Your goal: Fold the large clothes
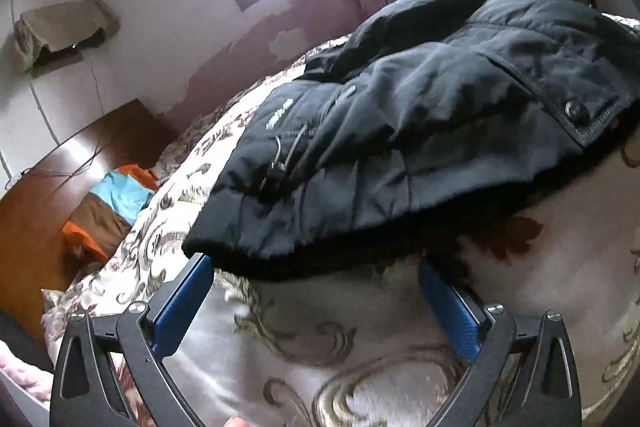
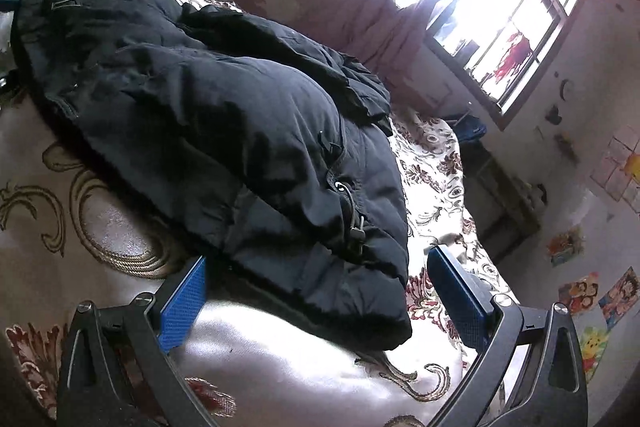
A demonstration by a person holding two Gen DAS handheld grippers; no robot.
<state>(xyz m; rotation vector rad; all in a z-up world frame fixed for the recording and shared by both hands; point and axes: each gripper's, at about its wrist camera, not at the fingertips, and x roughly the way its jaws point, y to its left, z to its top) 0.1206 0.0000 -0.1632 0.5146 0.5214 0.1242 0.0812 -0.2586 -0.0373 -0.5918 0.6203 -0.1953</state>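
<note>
Lying bunched across the middle of the bed [image 1: 280, 327], the black jacket [image 1: 420, 131] rests on a cream blanket with brown scrolls, its hem toward the near edge. The left claw [image 1: 316, 301] hangs just short of that hem, jaws spread wide and holding nothing. The right claw [image 2: 316, 291] is likewise released, its blue pads [image 2: 182, 307] either side of the jacket's near corner, which lies between them ungripped; the drawstring toggle [image 2: 356, 227] sits just beyond.

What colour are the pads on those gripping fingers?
Blue, with a fine dotted texture, on black frames. The pads show best in the right wrist view.
</note>
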